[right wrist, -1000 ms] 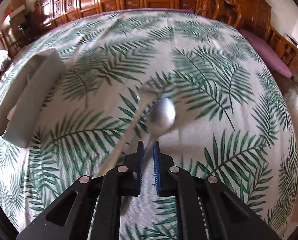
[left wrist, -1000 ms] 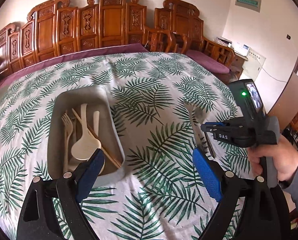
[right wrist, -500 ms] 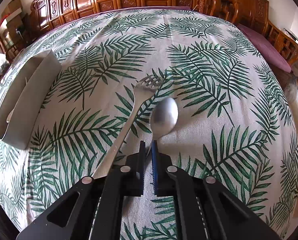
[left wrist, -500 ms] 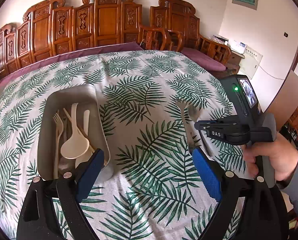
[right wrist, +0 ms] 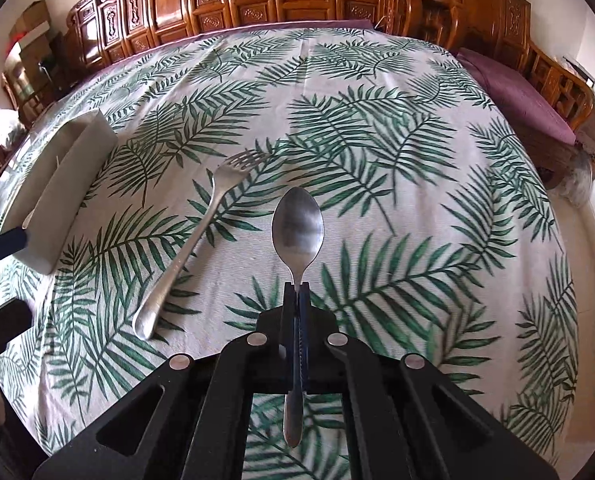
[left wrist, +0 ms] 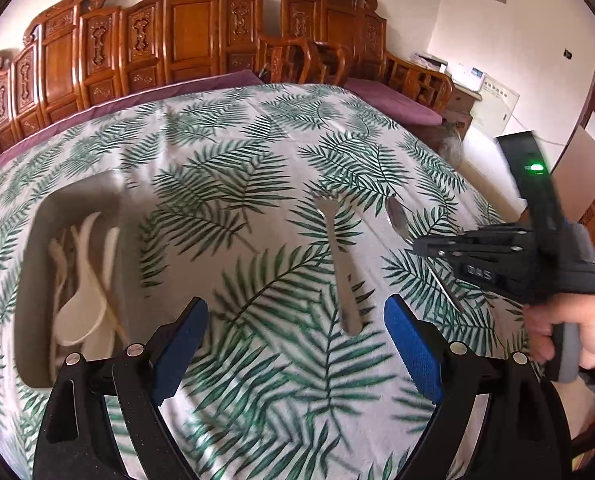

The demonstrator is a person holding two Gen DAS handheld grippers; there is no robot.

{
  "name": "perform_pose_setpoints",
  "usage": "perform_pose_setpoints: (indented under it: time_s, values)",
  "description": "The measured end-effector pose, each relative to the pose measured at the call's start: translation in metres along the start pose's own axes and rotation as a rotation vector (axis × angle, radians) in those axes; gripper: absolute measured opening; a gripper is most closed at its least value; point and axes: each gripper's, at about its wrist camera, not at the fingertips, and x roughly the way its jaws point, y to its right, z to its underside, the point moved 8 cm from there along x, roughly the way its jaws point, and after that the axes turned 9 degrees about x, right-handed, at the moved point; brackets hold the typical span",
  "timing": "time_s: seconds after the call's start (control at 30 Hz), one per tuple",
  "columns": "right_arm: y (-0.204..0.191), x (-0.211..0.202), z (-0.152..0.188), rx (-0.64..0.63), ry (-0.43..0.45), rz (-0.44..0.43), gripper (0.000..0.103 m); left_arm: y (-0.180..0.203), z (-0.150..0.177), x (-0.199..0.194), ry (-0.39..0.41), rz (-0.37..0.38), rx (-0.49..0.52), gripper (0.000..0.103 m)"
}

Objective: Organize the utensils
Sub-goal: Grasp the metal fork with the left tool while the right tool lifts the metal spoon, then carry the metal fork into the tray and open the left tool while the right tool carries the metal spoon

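Blurred in left view: tray point(left wrist: 77, 208) contents near tabletop's point(right wrist: 417, 184) left edge. Right tool point(right wrist: 296, 300) clamped on spoon point(right wrist: 297, 228), bowl pointing away, handle running back. Left tool point(left wrist: 293, 332) wide, over fork point(left wrist: 339, 264).

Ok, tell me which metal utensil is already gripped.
The spoon: the right gripper is shut on its handle. The fork lies free on the tablecloth, left of it.
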Motion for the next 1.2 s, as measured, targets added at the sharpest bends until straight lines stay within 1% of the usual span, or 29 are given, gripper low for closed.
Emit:
perform_pose_setpoints:
  time_s: [0.17, 0.2, 0.27, 0.3, 0.33, 0.37, 0.5, 0.53, 0.57, 0.6, 0.7, 0.87, 0.9, 0.93, 1.0, 1.03, 1.07, 1.2]
  values:
    - [0.011, -0.004, 0.005, 0.002, 0.005, -0.019, 0.002, 0.014, -0.014, 0.034, -0.036, 0.003, 0.023, 0.086]
    - [0.013, -0.004, 0.006, 0.002, 0.006, -0.023, 0.002, 0.017, -0.017, 0.039, -0.04, 0.003, 0.033, 0.084]
    - [0.015, -0.004, 0.008, 0.003, 0.008, -0.031, 0.0, 0.02, -0.02, 0.048, -0.055, 0.006, 0.045, 0.069]
    - [0.017, -0.004, 0.008, 0.005, 0.009, -0.034, 0.0, 0.023, -0.023, 0.056, -0.069, 0.011, 0.047, 0.066]
    - [0.017, -0.003, 0.008, 0.006, 0.007, -0.036, 0.0, 0.024, -0.025, 0.061, -0.08, 0.018, 0.045, 0.06]
    - [0.018, -0.001, 0.009, 0.003, 0.002, -0.036, 0.0, 0.024, -0.025, 0.065, -0.087, 0.024, 0.041, 0.057]
    - [0.022, -0.002, 0.006, 0.009, 0.005, -0.051, 0.0, 0.026, -0.033, 0.082, -0.106, 0.033, 0.028, 0.052]
    - [0.024, -0.004, 0.005, 0.015, 0.008, -0.057, 0.001, 0.026, -0.035, 0.086, -0.112, 0.033, 0.024, 0.048]
    - [0.026, -0.004, 0.003, 0.024, 0.008, -0.06, 0.001, 0.026, -0.037, 0.09, -0.119, 0.037, 0.022, 0.041]
    - [0.028, -0.005, 0.003, 0.034, 0.008, -0.061, 0.001, 0.027, -0.038, 0.093, -0.125, 0.04, 0.023, 0.039]
    - [0.032, -0.004, 0.002, 0.05, 0.004, -0.061, 0.003, 0.032, -0.041, 0.102, -0.135, 0.041, 0.038, 0.036]
    - [0.033, -0.003, 0.003, 0.045, 0.001, -0.062, 0.003, 0.036, -0.041, 0.115, -0.167, 0.029, 0.057, 0.023]
    - [0.033, -0.002, 0.004, 0.045, 0.0, -0.061, 0.004, 0.035, -0.041, 0.116, -0.166, 0.025, 0.056, 0.022]
    - [0.032, 0.0, 0.005, 0.043, -0.005, -0.064, 0.009, 0.034, -0.042, 0.117, -0.164, 0.023, 0.055, 0.02]
    - [0.029, 0.003, 0.008, 0.036, -0.016, -0.063, 0.016, 0.03, -0.043, 0.119, -0.164, 0.012, 0.05, 0.011]
    - [0.029, 0.005, 0.009, 0.033, -0.019, -0.061, 0.017, 0.029, -0.044, 0.119, -0.163, 0.014, 0.045, 0.007]
    - [0.028, 0.006, 0.01, 0.03, -0.024, -0.06, 0.017, 0.028, -0.043, 0.119, -0.16, 0.033, 0.033, 0.006]
    - [0.027, 0.008, 0.01, 0.03, -0.022, -0.058, 0.019, 0.027, -0.04, 0.115, -0.159, 0.031, 0.033, 0.006]
